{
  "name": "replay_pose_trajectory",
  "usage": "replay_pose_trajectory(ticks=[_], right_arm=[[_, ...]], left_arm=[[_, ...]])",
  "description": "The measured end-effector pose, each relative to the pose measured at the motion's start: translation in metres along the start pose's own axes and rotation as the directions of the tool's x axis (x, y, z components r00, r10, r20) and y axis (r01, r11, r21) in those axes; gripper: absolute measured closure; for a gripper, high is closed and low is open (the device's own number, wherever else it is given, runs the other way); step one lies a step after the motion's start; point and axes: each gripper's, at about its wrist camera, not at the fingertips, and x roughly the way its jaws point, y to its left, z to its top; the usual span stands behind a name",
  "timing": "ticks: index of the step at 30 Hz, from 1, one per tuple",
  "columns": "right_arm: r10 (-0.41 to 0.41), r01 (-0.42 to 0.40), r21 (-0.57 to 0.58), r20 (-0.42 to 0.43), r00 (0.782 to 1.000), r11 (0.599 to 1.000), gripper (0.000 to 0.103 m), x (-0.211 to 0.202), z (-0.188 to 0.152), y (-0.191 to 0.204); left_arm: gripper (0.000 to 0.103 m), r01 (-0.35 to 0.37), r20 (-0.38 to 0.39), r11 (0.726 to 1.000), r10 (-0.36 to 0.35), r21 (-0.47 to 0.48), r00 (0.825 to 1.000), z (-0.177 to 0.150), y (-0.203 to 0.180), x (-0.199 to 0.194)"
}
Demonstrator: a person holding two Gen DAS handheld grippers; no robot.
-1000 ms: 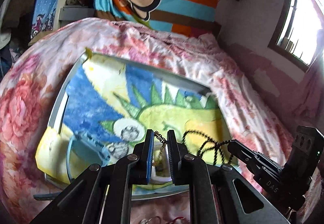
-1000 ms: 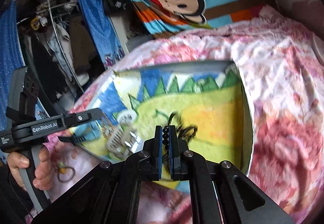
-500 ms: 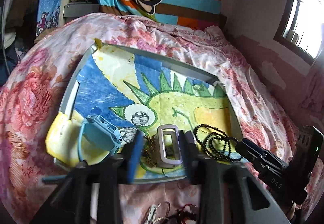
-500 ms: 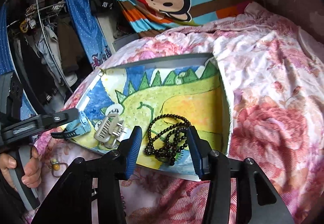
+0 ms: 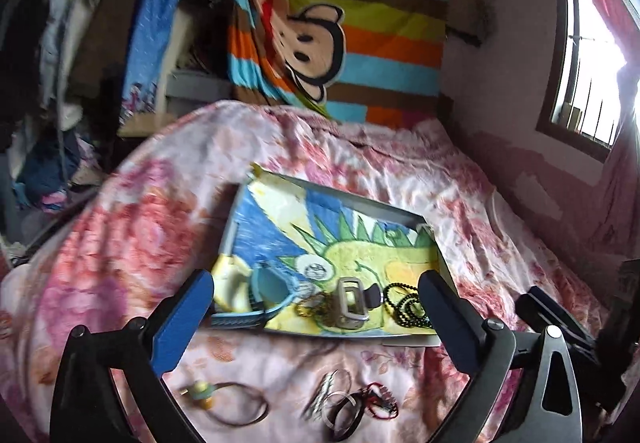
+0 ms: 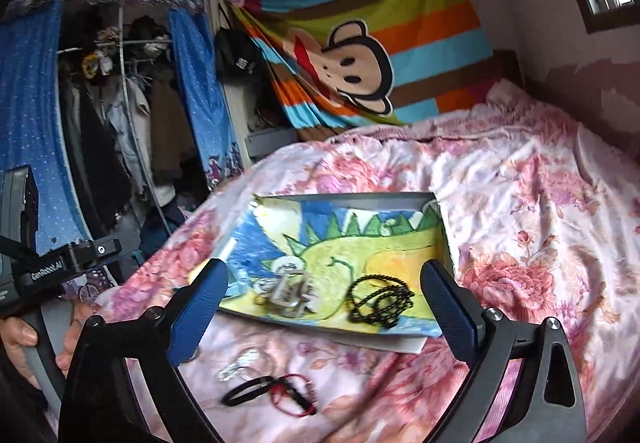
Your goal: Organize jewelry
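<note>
A grey tray point(image 5: 360, 199) point(image 6: 348, 198) lined with a dinosaur drawing lies on the flowered bedspread. Along its near edge lie a blue watch point(image 5: 268, 291), a gold chain point(image 5: 312, 305), a grey claw clip point(image 5: 350, 303) point(image 6: 288, 293) and a black bead necklace point(image 5: 404, 301) point(image 6: 378, 301). My left gripper point(image 5: 315, 277) hovers back from the tray, jaws opening wide, with nothing between them. My right gripper point(image 6: 324, 267) hangs likewise in front of the tray, jaws opening and empty. Neither touches the jewelry.
Loose pieces lie on the bedspread in front of the tray: bangles point(image 5: 336, 399) point(image 6: 244, 391), a red bracelet point(image 5: 376, 399) point(image 6: 292, 395) and a hair tie with a charm point(image 5: 200, 391). A hand point(image 6: 16, 331) holds the left gripper's handle. A clothes rack stands left, a window right.
Both grippers went from shut to wide open, letting go of the gold chain and the black beads, which now lie in the tray. Both pulled back and up from the tray.
</note>
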Motion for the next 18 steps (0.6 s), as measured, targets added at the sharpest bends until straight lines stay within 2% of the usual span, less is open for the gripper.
replay_pose_trajectory(ticks=[5,9,15,18], right_arm=[[0.012,-0.011,-0.016,0.054,0.998,1.000,0.002,-0.038,-0.009,0.025],[0.008,-0.007,-0.025,0.055,0.998,1.000,0.002,-0.058,-0.019,0.038],[-0.004,0.003,-0.050,-0.008,1.000,0.999,0.002,-0.076,-0.044,0.052],[-0.001,-0.002,-0.051,-0.061,0.998,0.999,0.002,-0.079,-0.060,0.055]], left_arm=[[0.000,-0.041,0.038,0.999,0.040,0.025,0.998,-0.014,0.013,-0.040],[0.000,-0.059,0.037,0.998,0.058,0.036,0.998,-0.029,0.023,-0.061],[0.000,-0.081,0.004,0.996,0.081,0.031,0.997,-0.058,0.039,-0.084],[0.000,-0.096,-0.004,0.995,0.096,-0.001,0.995,-0.079,0.048,-0.097]])
